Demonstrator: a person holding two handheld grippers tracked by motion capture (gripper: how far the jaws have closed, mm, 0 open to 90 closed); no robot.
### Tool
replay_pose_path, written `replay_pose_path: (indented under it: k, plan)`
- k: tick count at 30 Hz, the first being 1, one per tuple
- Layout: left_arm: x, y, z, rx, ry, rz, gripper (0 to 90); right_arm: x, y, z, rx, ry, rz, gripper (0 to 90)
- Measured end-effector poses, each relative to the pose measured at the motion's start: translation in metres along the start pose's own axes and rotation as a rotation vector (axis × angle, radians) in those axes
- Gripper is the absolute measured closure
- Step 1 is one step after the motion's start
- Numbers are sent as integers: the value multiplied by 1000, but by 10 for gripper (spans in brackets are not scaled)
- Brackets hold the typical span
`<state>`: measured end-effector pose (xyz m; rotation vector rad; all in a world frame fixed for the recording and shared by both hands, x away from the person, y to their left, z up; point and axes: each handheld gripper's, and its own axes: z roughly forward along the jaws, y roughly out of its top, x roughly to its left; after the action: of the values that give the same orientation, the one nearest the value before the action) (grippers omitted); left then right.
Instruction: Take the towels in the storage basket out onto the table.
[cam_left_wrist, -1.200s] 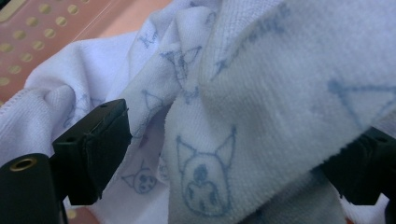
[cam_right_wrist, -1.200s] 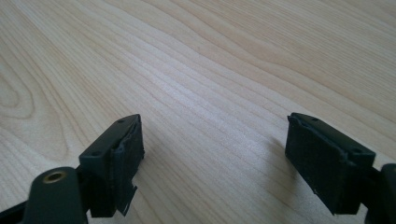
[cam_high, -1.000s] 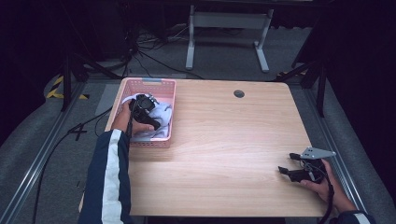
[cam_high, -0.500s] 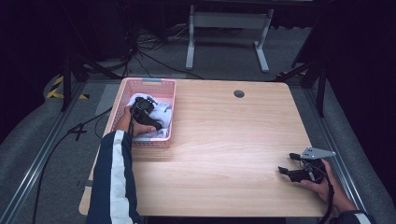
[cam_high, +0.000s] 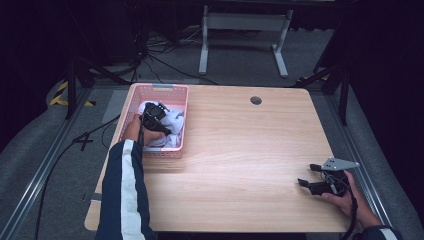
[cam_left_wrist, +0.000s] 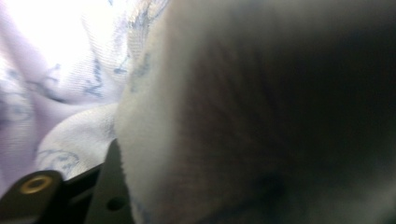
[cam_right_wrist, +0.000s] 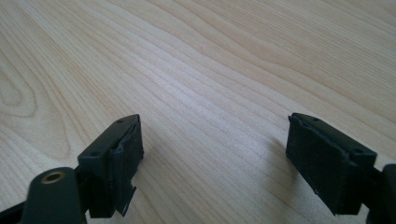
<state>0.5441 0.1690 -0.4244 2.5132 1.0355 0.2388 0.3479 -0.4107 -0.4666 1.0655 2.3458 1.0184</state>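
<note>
Pale grained table: left gripper, grip unclear, in soft cloth; right gripper spread wide.

White cloth, faint blue print: lay crumpled in a pink slotted basket at the wooden table's far left corner, bunched against the near wall.

Dark studio: black surrounds, floor cables, floor rails.
</note>
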Motion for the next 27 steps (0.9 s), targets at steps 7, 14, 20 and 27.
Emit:
replay_pose_path:
  k: [7,14,20,27]
  plan:
    - [-6,2,-8,-29,164,4,637,0,0,0,0,0,0,187]
    - [-14,6,-31,-138,286,9,655,0,0,0,0,0,0,187]
    - [-16,3,-61,-265,279,-31,658,0,0,0,0,0,0,187]
    - [-23,10,-106,-371,283,-20,658,0,0,0,1,0,0,186]
